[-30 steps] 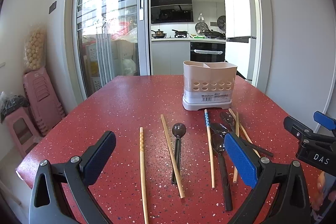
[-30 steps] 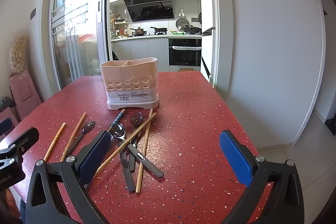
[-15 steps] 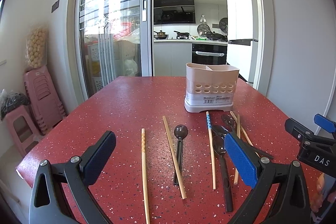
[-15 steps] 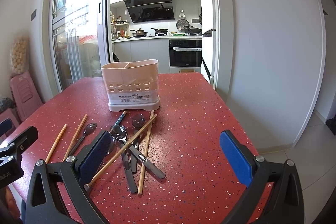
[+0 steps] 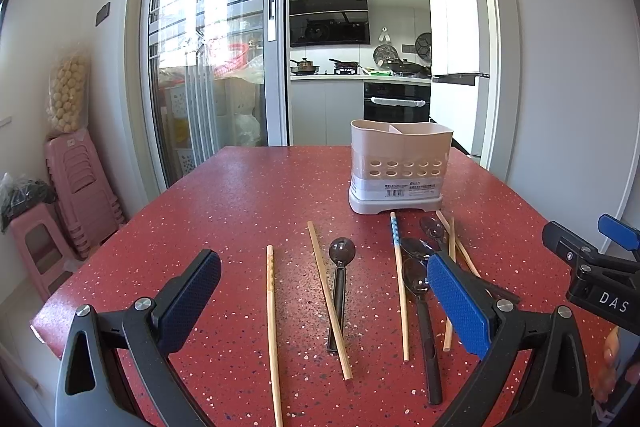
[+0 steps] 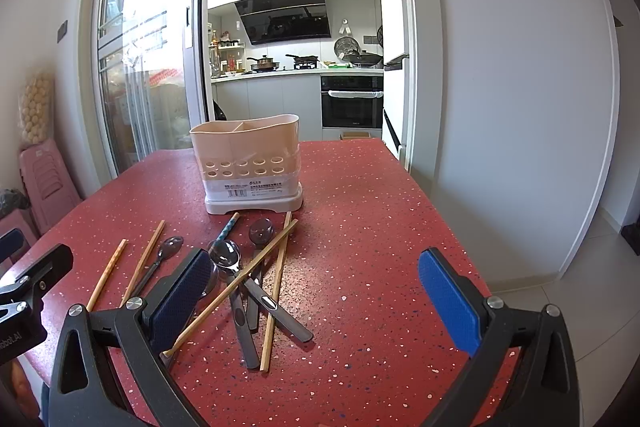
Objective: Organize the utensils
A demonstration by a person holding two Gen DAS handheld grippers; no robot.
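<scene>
While both tools are hovering wide and empty above the red bench (image 5: pixel 240 195), the left tool (image 5: pixel 324 291) is framing a lone spoon (image 5: pixel 340 267) and chopsticks (image 5: pixel 272 307) at lower centre of its frame, and the right tool (image 6: pixel 316 291) is sitting over a crossed pile of spoons and chopsticks (image 6: pixel 256 279) at lower left of its own. Since the pile is lying tangled in front of the empty pink holder (image 6: pixel 248 159) at mid-frame, a pinch there is probably risking two pieces lifting together or one flicking off the bench.
</scene>
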